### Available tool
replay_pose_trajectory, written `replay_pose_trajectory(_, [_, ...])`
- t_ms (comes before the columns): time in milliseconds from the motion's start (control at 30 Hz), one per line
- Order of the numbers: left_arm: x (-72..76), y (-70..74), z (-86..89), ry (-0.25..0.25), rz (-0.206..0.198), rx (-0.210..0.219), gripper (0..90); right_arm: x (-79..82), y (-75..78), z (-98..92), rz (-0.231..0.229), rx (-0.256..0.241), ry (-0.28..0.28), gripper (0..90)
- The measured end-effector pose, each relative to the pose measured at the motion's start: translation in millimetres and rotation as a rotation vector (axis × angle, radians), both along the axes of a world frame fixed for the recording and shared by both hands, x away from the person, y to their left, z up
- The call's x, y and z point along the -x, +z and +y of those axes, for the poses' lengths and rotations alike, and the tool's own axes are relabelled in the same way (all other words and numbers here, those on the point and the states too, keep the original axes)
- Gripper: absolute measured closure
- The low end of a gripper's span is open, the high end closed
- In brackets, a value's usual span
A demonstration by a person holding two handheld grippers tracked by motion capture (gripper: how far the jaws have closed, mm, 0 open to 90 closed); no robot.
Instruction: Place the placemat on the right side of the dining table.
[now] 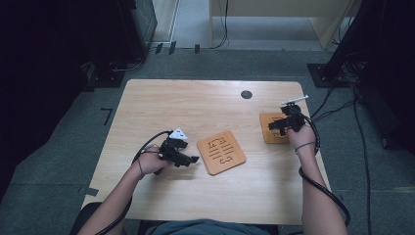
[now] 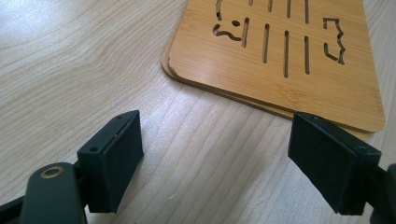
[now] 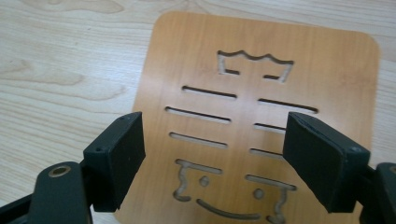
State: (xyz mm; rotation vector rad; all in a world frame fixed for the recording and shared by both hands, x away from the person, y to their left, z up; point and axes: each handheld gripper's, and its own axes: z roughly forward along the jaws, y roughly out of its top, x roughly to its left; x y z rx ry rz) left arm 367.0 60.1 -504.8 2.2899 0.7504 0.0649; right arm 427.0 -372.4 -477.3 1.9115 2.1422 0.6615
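A slotted bamboo board (image 1: 221, 152) lies flat in the middle of the table; in the left gripper view it proves to be a stack of two boards (image 2: 280, 51). My left gripper (image 1: 192, 159) rests just left of that stack, open and empty (image 2: 217, 140), with its jaws a short way off the stack's near edge. A second slotted board (image 1: 270, 137) lies near the table's right edge. My right gripper (image 1: 273, 126) hovers over it, open (image 3: 212, 135), with the board (image 3: 261, 116) showing between the jaws and nothing held.
The light wooden table (image 1: 195, 103) has a dark round cable hole (image 1: 246, 94) at the back right. Cables (image 1: 337, 105) and a black stand base (image 1: 323, 73) lie on the carpet beyond the right edge.
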Motion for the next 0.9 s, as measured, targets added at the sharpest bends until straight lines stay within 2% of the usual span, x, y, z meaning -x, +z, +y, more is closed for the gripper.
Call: replay_pose_trajectory(900, [-1.6, 0.2, -1.2, -0.003, -0.006, -0.012, 16.8, 10.8, 2.4, 45.0, -0.019, 0.022, 0.13, 20.4])
